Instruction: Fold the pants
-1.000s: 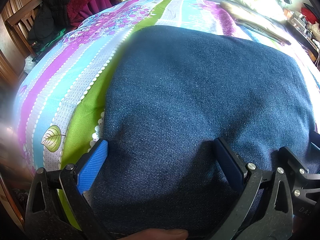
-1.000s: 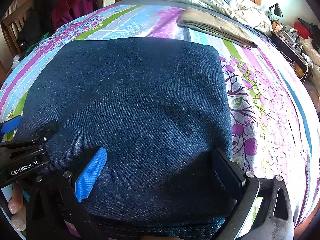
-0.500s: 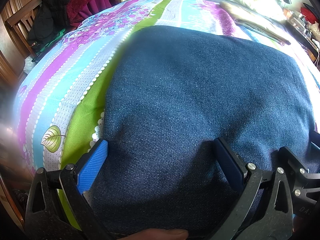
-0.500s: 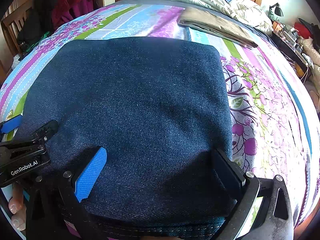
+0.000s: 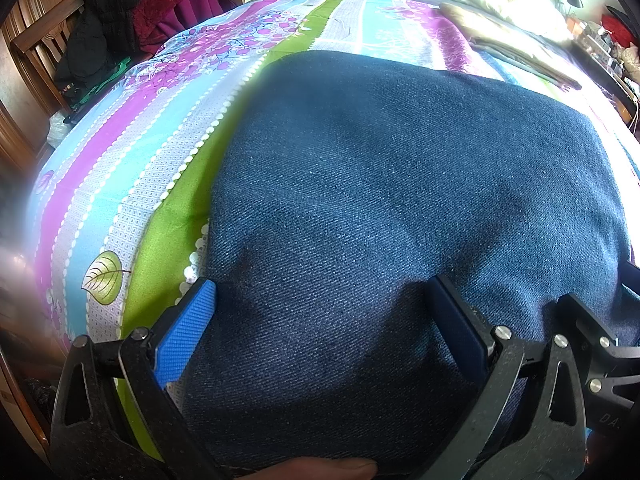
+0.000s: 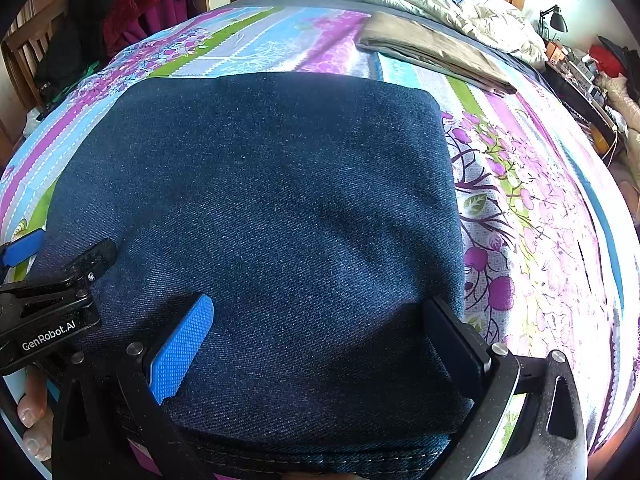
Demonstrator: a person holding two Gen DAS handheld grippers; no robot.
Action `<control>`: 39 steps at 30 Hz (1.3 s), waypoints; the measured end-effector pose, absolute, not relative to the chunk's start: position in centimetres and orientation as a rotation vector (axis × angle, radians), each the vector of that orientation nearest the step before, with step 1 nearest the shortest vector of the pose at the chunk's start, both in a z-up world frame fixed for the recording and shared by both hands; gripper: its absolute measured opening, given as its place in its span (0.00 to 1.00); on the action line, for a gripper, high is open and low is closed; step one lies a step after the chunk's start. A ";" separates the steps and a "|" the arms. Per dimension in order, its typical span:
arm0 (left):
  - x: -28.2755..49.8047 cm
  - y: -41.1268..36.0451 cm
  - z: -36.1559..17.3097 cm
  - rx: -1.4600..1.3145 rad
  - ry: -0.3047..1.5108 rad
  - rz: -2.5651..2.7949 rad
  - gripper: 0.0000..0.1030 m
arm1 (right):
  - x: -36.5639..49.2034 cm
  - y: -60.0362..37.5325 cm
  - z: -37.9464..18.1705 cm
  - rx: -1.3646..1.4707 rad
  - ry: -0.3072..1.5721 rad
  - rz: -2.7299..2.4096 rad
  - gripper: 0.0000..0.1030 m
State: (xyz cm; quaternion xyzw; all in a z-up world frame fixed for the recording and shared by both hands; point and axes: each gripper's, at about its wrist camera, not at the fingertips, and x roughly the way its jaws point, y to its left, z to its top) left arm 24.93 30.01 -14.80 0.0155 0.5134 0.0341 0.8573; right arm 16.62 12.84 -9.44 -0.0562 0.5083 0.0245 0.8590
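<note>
Dark blue denim pants [image 6: 256,216] lie folded into a thick rectangle on your bed's striped floral sheet [image 6: 532,200], near the front edge. Your left gripper [image 5: 320,316] sits over the pants' left front part, fingers [image 5: 186,334] spread wide, nothing pinched. Your right gripper [image 6: 320,328] sits over the right front part, also spread wide, one finger at the pants' right edge. Both look to rest on the cloth, though contact is hard to confirm. Folded tan pants [image 6: 432,52] lie well apart, farther up the bed.
</note>
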 end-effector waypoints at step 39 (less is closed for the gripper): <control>25.0 30.0 -14.8 0.033 1.078 0.071 1.00 | 16.8 12.6 -9.4 -0.117 1.067 0.055 1.00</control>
